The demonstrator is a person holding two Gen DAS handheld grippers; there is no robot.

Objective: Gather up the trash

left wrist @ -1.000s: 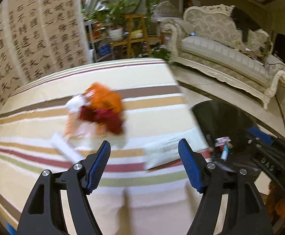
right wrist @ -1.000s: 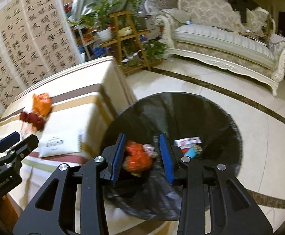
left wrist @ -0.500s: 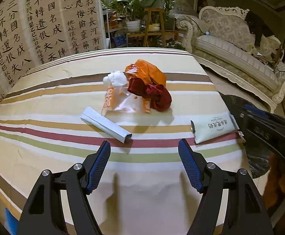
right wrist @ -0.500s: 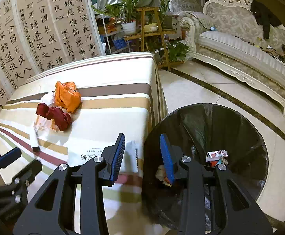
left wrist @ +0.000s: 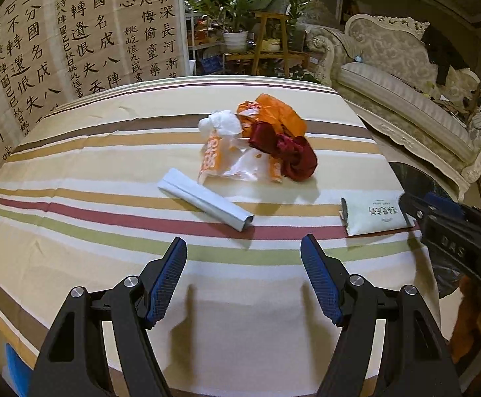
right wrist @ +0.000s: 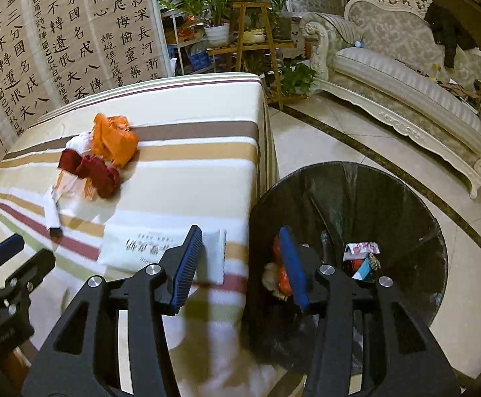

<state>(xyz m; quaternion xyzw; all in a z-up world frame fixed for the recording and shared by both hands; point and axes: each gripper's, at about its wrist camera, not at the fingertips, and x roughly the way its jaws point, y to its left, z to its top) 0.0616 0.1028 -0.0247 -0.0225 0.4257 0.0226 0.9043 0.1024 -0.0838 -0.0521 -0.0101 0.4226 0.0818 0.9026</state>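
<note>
- The bench [left wrist: 114,152] carries a striped cloth, and on it lies the trash not yet collected.
- A crumpled orange bag [left wrist: 273,112] sits toward the far middle of the bench, touching a dark red wad [left wrist: 290,152] on its near side.
- A white-and-orange wrapper [left wrist: 227,155] lies against the left of that red wad, with a white crumpled paper [left wrist: 219,122] at its far end.
- A pale blue flattened box [left wrist: 204,198] lies just nearer than the wrapper, slanting across the bench.
- A pale printed pouch [left wrist: 372,215] lies flat at the right edge of the bench, well apart from the orange bag.
- The left gripper [left wrist: 243,274] hovers over the bare near part of the bench, its jaws wide apart with nothing between them.
- The right gripper [right wrist: 240,264] hangs over the bench's right edge, above the near corner of the pouch; its jaws are opening and no thing is between them.
- A black-lined bin [right wrist: 406,198] stands on the tiled floor just beside the right edge of the bench.
- Inside the bin lie an orange-red scrap [right wrist: 278,271] by the right gripper's outer finger and a small red-and-white packet [right wrist: 361,249] farther from the bench.
</note>
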